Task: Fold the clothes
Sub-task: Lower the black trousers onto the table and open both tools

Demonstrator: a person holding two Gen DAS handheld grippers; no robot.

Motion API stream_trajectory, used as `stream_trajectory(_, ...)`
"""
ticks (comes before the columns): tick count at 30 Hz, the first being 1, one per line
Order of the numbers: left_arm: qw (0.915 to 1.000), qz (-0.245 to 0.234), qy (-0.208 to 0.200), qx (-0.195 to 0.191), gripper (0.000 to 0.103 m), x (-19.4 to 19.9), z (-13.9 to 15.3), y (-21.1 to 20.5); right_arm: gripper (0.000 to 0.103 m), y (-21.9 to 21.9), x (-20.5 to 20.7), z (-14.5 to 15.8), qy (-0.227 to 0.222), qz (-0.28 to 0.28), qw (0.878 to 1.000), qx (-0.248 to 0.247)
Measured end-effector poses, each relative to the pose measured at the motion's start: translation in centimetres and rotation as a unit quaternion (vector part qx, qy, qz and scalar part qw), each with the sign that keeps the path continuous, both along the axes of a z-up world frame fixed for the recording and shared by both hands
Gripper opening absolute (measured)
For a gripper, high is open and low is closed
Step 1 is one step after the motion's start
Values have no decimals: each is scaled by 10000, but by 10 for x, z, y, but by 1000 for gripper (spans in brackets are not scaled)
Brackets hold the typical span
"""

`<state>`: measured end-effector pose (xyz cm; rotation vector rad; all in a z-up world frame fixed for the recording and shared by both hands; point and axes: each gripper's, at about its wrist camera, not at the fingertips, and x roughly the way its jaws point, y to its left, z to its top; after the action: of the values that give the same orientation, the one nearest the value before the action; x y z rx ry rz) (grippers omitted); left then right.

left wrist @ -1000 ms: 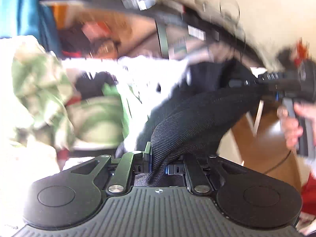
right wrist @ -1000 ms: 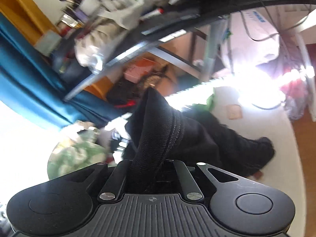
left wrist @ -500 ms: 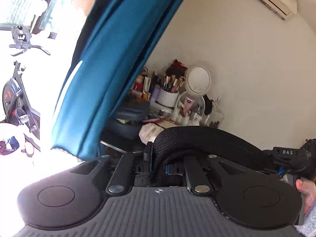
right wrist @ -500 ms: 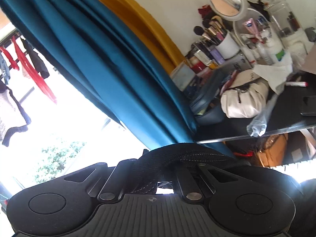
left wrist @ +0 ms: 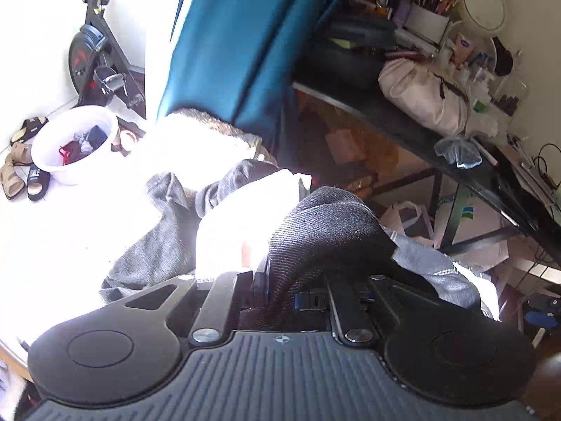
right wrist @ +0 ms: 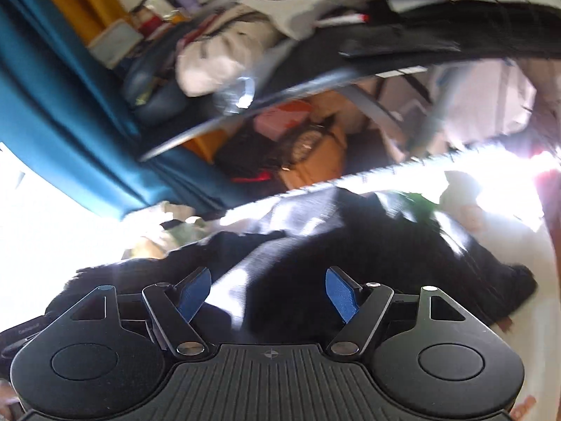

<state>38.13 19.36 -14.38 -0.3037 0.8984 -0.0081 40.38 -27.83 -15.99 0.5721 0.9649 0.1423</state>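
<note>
now left gripper (left wrist: 280, 291) pinched narrow on black knit garment (left wrist: 322, 231), bunched forward over its fingers. right gripper (right wrist: 268, 294) opening wide, nothing between; garment (right wrist: 350, 273) sprawled just ahead below, long axis crosswise, near white bed (right wrist: 491, 245) edge.

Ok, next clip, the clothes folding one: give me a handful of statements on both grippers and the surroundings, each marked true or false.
1. The left gripper has its jaws closed on the black ribbed knit garment. True.
2. The right gripper also clamps the dark fabric. False: its jaws are opening, the blue pads stand apart, and the dark garment lies beyond them, unpinched.
3. A white plastic basin with small clothes in it sits on the floor near sandals. True.
4. The curtain beside the cluttered black desk is red. False: it is teal blue.
5. A round white mirror stands at the back of the desk. True.
</note>
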Motion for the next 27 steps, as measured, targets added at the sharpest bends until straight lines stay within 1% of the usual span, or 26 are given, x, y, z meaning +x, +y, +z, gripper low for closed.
stream_trajectory(4,9970,-718,224,186,13,20,-21,-32,74,-52,-59,-40,597,-846,9946,-31)
stream_trajectory(6,9950,-896,363,253,14,35,-33,-48,74,-71,-88,-58,845,-1196,9892,-75)
stream_trajectory(7,9942,-931,460,282,16,43,-40,-55,75,-78,-102,-67,960,-1357,9860,-99)
stream_trajectory(9,9925,-962,664,353,28,56,-56,-66,75,-92,-128,-83,1134,-1641,9798,-121)
stream_trajectory(11,9901,-1022,864,428,54,66,-72,-74,78,-98,-149,-94,1196,-1818,9760,-101)
stream_trajectory(13,9882,-1050,989,516,65,70,-82,-83,82,-101,-165,-103,1259,-1907,9735,-63)
stream_trajectory(14,9877,-1053,995,581,69,70,-83,-87,82,-101,-171,-106,1287,-1932,9727,-42)
stream_trajectory(17,9871,-1094,938,696,78,57,-74,-97,83,-106,-187,-112,1334,-1941,9719,26)
stream_trajectory(20,9885,-1031,787,782,84,32,-58,-100,84,-117,-190,-104,1283,-1801,9752,78)
stream_trajectory(21,9893,-968,735,806,84,21,-53,-100,87,-121,-189,-100,1262,-1731,9768,86)
stream_trajectory(24,9934,-583,591,795,87,-18,-33,-98,88,-141,-184,-92,1234,-1407,9823,54)
stream_trajectory(25,9943,-445,564,791,88,-33,-28,-97,88,-149,-182,-87,1185,-1307,9843,-46)
stream_trajectory(27,9953,-194,568,766,89,-65,-22,-96,94,-165,-180,-79,1055,-1163,9872,-268)
